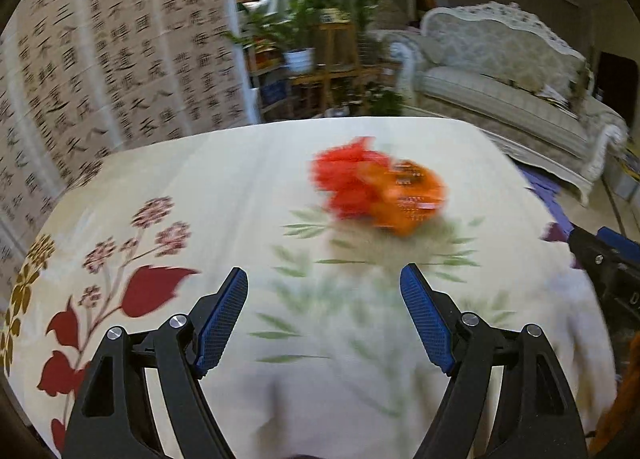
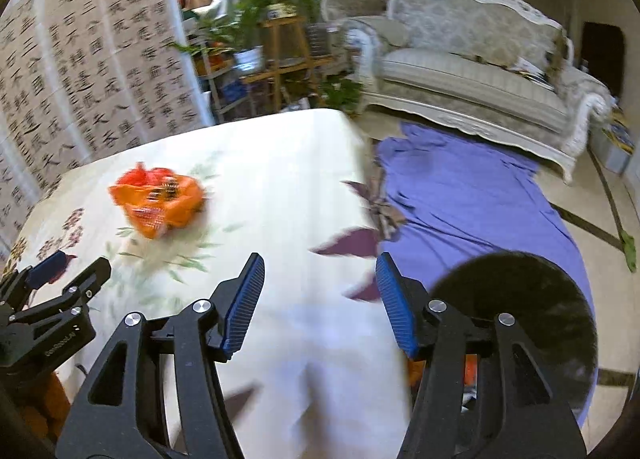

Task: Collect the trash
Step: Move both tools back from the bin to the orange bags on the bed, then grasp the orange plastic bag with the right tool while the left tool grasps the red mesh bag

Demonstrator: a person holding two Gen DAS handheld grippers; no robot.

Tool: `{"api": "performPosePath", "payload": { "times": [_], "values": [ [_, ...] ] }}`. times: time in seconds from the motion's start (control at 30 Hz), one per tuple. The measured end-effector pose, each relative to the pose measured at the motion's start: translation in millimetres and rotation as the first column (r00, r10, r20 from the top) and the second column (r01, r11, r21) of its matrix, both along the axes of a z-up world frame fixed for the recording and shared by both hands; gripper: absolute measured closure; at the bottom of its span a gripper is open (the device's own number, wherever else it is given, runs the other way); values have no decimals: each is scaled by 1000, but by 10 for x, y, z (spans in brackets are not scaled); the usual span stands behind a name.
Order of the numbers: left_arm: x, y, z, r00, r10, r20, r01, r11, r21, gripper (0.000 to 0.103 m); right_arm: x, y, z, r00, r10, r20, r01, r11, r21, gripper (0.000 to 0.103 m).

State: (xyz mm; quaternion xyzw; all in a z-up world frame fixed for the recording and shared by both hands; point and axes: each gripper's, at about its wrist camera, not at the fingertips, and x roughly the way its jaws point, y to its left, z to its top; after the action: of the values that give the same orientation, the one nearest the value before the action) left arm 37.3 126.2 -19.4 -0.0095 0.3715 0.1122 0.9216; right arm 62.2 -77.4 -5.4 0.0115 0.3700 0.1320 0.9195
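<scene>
On the bench point(image 1: 240, 187), which is draped in a cream cloth printed with red, pink and gold flowers and green leaves, a crumpled heap of red and orange wrappers point(image 1: 378, 189) lies toward the far edge, nearer the far right corner than the left. Both views are blurred, so the print on the wrappers cannot be read.

Above the near part of the bench the left gripper point(image 1: 324, 279) hangs with its blue-padded fingers point(image 1: 224, 319) spread wide and nothing between them; the wrappers sit well ahead of the fingertips and a little to the right, apart from them.

Over the bench's right edge the right gripper point(image 2: 320, 271) is held, its fingers point(image 2: 244, 303) also wide apart and empty. From this view the wrappers point(image 2: 158, 201) lie far off to the left, and the left gripper point(image 2: 52, 287) shows at the left margin near the bench's near edge.

Beside the bench on the right, a purple sheet point(image 2: 472, 203) covers the floor, and a round black bin point(image 2: 532, 323) stands on it just past the right gripper's right finger. Beyond are a pale sofa point(image 2: 472, 71), potted plants point(image 2: 256, 19) on wooden stands, and a calligraphy screen point(image 2: 88, 67) to the left.
</scene>
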Motion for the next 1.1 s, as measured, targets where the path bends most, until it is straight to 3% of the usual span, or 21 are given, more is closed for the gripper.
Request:
{"api": "performPosePath", "payload": {
  "times": [0.27, 0.63, 0.8, 1.1],
  "values": [
    [-22, 580, -43, 994, 111, -5, -111, 994, 1, 27, 91, 640, 21, 993, 119, -10, -119, 993, -5, 42],
    [31, 805, -102, 991, 134, -18, -134, 990, -41, 26, 300, 1225, -61, 981, 189, -30, -190, 981, -41, 41],
    [82, 778, -98, 993, 120, -18, -121, 991, -52, 26, 405, 1235, -94, 987, 160, -31, -162, 983, -84, 41],
    [189, 703, -91, 996, 93, -19, -94, 993, -71, 26, 572, 830, -194, 997, 49, -58, -54, 994, -98, 41]
  ]
}}
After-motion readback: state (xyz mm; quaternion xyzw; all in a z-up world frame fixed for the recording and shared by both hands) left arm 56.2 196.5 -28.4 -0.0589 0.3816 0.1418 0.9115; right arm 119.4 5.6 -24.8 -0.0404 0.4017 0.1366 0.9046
